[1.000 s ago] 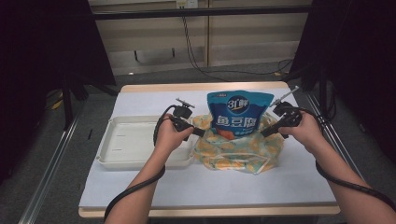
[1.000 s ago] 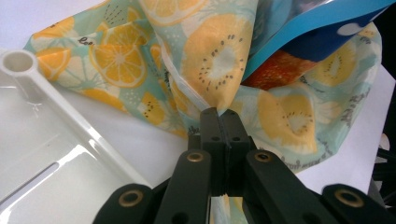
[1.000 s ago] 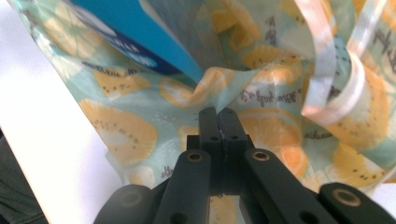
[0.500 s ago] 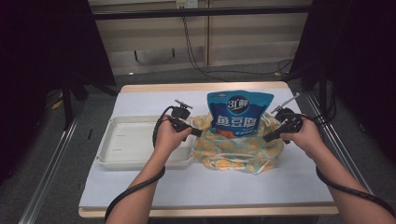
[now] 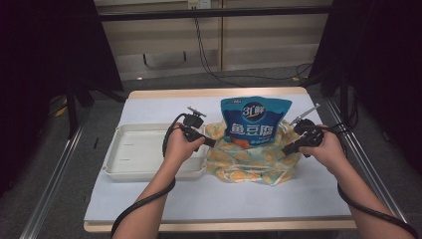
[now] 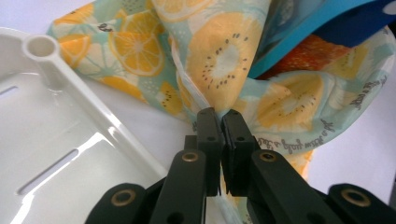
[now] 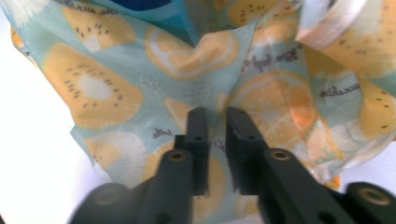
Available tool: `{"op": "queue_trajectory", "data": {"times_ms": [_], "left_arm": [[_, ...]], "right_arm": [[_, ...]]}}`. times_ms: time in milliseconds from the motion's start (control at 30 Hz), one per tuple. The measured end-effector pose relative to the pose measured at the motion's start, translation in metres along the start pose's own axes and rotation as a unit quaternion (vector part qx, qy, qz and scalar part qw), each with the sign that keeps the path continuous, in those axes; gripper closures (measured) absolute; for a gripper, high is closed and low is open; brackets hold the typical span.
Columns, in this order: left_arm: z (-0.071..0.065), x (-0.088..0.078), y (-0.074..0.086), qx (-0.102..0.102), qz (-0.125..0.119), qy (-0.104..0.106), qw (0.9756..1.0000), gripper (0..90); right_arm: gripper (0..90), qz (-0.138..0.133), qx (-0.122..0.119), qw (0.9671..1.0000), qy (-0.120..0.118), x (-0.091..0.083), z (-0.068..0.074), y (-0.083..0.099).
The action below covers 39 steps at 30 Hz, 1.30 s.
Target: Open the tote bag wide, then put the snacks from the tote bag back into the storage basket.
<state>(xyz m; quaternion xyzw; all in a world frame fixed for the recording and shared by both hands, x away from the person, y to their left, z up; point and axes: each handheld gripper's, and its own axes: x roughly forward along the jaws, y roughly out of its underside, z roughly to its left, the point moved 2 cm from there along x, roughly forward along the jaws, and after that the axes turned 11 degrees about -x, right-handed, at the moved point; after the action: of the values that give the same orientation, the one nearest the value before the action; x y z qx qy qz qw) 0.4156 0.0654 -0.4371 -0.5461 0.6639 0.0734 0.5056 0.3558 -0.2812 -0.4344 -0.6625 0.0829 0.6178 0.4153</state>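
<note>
The left tool [image 6: 219, 119] is seen closed, a fold of the fruit-print bag [image 6: 224, 60] pinched between its jaws at the bag's left edge. The right tool [image 7: 217, 119] has just been opening; a narrow gap is left between its jaws, with the bag's cloth lying in and behind that gap, and whether the pads press on it cannot be told. Between the two tools the bag is spread on the counter [image 5: 164, 199], and a blue snack pouch [image 5: 254, 119] stands upright in it. Just beside the left tool, on its outer side, a white tray [image 5: 129, 169] is set.
</note>
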Motion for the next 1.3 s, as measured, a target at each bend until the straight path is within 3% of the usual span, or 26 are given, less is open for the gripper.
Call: {"op": "queue_trajectory", "data": {"times_ms": [133,400,500,633,733,800,900,967,1067,1100,1133,1167,1233,1300], "left_arm": [[-0.002,-0.003,-0.002,0.011,0.004,0.001,0.9999,80.8],[-0.008,-0.008,-0.002,0.006,-0.002,0.013,0.9999,64.9],[-0.009,-0.010,-0.002,0.007,0.000,0.008,0.9999,59.2],[-0.012,-0.012,-0.003,0.010,0.006,0.013,0.9999,50.1],[-0.015,-0.014,-0.004,0.020,0.011,0.005,0.9997,37.7],[-0.018,-0.015,-0.004,0.016,0.004,0.005,0.9998,33.7],[-0.018,-0.017,-0.005,0.027,0.002,-0.001,0.9996,27.5],[-0.020,-0.018,-0.005,0.026,-0.001,0.005,0.9996,25.4],[-0.021,-0.020,-0.006,0.039,0.004,0.005,0.9992,23.0],[-0.022,-0.020,-0.006,0.034,-0.001,0.003,0.9994,22.5],[-0.025,-0.019,-0.006,0.015,-0.014,0.007,0.9998,22.2],[-0.026,-0.019,-0.006,0.017,-0.016,0.003,0.9997,21.3],[-0.023,-0.023,-0.007,0.044,0.003,0.001,0.9990,19.7],[-0.023,-0.023,-0.007,0.048,0.001,-0.001,0.9988,18.6]], "right_arm": [[63.9,0.020,-0.010,0.9995,0.024,-0.003,0.003,-0.001],[45.3,0.016,-0.022,0.9989,0.039,-0.022,0.013,-0.003],[39.0,0.006,-0.029,0.9984,0.049,-0.029,0.015,-0.001],[34.9,-0.010,-0.028,0.9987,0.042,-0.037,0.016,0.002],[29.1,-0.001,-0.023,0.9987,0.044,-0.037,0.016,0.007],[26.9,0.001,-0.023,0.9987,0.045,-0.036,0.017,0.010],[23.5,-0.001,-0.021,0.9988,0.043,-0.034,0.019,0.015],[20.3,-0.006,-0.009,0.9989,0.045,-0.034,0.021,0.018],[15.5,-0.001,-0.018,0.9983,0.056,-0.035,0.022,0.021],[14.0,-0.005,-0.011,0.9984,0.056,-0.035,0.024,0.022],[12.8,-0.009,-0.012,0.9986,0.051,-0.035,0.026,0.022],[10.0,-0.007,-0.022,0.9987,0.047,-0.035,0.027,0.024],[6.9,-0.004,-0.022,0.9990,0.040,-0.035,0.031,0.026],[7.2,-0.009,-0.024,0.9989,0.040,-0.035,0.032,0.027]]}}
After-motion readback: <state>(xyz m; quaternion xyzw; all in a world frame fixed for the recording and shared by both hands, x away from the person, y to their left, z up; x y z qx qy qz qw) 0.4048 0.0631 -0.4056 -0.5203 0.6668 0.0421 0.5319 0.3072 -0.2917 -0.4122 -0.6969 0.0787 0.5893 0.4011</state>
